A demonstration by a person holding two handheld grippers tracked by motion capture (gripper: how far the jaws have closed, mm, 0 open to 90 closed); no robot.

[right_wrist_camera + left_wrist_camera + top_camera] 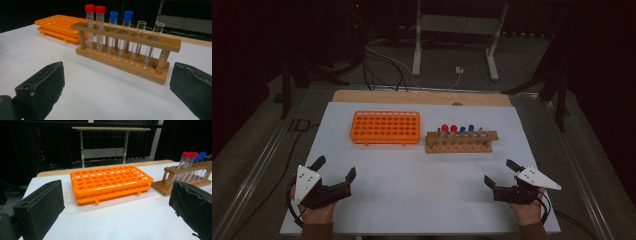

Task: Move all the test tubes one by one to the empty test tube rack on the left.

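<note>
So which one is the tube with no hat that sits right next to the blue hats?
Find the white sheet on the table, then the wooden rack beside the orange rack. Six tubes stand in a row: two red-capped, two blue-capped, two open. Yours is the uncapped tube right after the second blue cap; unlike the other uncapped tube at the row's end, it has a capped neighbour.

Bare sheet (422, 190) ahead — orange rack (385, 127), wooden rack (461, 141) beyond.
</note>
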